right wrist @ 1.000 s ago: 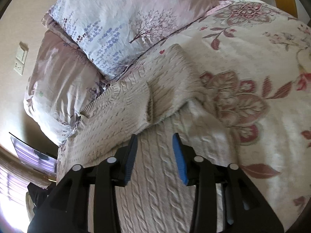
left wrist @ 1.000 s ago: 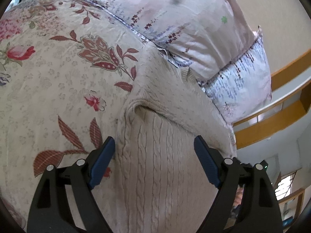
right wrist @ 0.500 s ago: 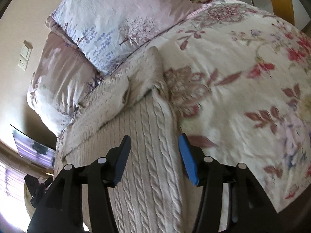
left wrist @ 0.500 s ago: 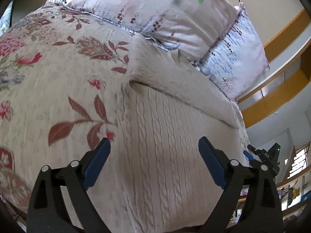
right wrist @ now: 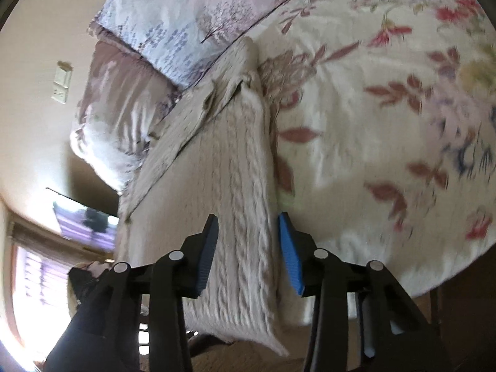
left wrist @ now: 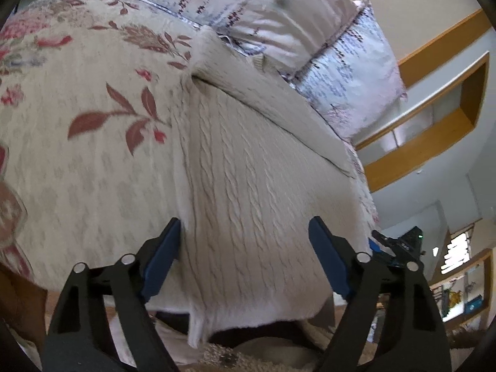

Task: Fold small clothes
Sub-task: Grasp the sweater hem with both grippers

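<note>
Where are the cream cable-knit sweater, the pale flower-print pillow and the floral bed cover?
Cream cable-knit sweater (left wrist: 248, 186), left wrist view, on its cabled front panel.
Pale flower-print pillow (right wrist: 173, 21), right wrist view, on its face.
Floral bed cover (right wrist: 372, 124), right wrist view, on a bare patch.

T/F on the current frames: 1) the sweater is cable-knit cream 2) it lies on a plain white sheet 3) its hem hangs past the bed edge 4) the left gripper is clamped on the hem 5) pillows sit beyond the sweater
1. True: the sweater is cream cable-knit.
2. False: it lies on a floral bedspread.
3. True: the hem hangs over the bed edge.
4. False: the left gripper is open, fingers spread, not pressing the knit.
5. True: pillows lie beyond the sweater's far end.
</note>
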`<state>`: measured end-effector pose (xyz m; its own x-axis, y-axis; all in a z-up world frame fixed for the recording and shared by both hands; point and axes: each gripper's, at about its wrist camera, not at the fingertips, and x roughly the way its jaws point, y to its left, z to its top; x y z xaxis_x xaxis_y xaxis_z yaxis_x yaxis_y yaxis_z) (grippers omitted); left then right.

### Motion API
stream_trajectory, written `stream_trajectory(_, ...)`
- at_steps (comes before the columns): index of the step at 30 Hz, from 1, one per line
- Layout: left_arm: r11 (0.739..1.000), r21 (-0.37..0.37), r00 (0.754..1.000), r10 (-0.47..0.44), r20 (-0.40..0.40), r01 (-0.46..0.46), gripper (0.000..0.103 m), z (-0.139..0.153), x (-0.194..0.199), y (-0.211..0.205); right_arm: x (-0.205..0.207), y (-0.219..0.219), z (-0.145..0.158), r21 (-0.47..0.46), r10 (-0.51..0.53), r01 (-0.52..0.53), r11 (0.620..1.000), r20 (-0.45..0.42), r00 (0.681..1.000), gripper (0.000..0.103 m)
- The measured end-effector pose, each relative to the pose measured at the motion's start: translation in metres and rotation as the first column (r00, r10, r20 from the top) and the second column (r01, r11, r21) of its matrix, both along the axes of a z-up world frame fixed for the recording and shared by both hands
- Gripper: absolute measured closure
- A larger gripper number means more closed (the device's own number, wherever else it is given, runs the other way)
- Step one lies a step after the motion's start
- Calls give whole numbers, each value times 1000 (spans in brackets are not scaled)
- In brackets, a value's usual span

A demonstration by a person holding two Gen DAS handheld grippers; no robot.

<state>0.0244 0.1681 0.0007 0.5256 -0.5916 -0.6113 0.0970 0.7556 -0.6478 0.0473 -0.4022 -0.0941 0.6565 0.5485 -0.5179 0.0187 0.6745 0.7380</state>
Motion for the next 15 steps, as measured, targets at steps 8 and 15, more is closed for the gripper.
stream_trajectory(8, 991, -81, 994, -108, 18, 109, 40, -8, -27, -7, -25, 15, -14, 100, 164, -166, 981, 31, 986, 65)
stream_trajectory(15, 977, -63, 978, -205, 26, 206, 50, -12, -43, -22, -45, 32, -14, 71, 269, -272, 960, 55, 962, 68)
